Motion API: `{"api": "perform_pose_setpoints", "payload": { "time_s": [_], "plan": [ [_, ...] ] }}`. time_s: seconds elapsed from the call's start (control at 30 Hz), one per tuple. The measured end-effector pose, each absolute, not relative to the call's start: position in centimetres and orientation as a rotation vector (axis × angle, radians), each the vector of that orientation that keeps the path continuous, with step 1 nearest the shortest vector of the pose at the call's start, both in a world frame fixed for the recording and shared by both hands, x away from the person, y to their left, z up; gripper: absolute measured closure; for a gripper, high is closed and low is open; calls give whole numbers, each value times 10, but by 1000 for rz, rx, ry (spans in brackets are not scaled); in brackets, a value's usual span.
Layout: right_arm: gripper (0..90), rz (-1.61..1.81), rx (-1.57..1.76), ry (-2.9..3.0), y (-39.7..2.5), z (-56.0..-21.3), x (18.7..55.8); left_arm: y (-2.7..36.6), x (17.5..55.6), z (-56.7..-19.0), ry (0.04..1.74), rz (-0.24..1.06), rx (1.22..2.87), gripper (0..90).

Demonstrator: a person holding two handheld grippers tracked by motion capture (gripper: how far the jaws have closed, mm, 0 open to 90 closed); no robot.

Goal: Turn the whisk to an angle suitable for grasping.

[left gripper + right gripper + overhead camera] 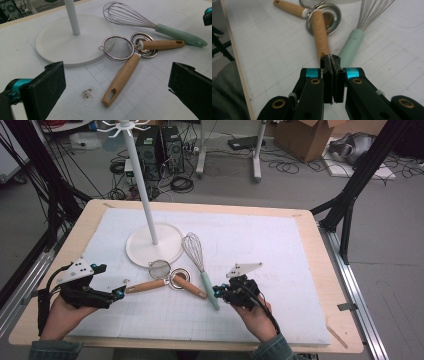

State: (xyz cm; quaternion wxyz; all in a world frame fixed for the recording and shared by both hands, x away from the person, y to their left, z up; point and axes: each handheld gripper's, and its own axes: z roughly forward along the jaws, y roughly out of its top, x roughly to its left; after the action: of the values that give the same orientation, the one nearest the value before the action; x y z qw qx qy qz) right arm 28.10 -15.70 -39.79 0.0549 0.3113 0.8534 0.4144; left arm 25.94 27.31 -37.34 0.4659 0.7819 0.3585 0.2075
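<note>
A small mesh strainer [160,268] [117,47] with a wooden handle lies on the white mat by the stand's base. A round metal scoop [179,279] [145,46] [332,16] with a wooden handle rests across it. Beside them is a wire whisk [194,251] [130,16] with a mint handle [349,47]. My left gripper [119,293] [117,87] is open wide, its jaws either side of the strainer handle's end without touching it. My right gripper [216,291] [331,61] is shut with nothing in it, its tip just at the end of the scoop's handle.
A white stand [154,247] [67,42] with a tall pole and round base rises behind the utensils. The white mat [280,250] covers most of the wooden table. A small dark smudge [87,93] marks the mat near the strainer handle. Cables, boxes and computer cases lie on the floor beyond.
</note>
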Motion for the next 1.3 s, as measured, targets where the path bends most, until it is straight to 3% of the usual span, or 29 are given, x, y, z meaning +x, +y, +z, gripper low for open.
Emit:
{"api": "perform_pose_setpoints", "payload": {
  "time_s": [0.53,1.3],
  "plan": [
    [893,1161,853,2688,-144,-428,249,275,258,-371,880,515,1913,18],
    [893,1044,783,2695,-148,-434,253,276,258,-371,881,518,1909,17]
  ]
}}
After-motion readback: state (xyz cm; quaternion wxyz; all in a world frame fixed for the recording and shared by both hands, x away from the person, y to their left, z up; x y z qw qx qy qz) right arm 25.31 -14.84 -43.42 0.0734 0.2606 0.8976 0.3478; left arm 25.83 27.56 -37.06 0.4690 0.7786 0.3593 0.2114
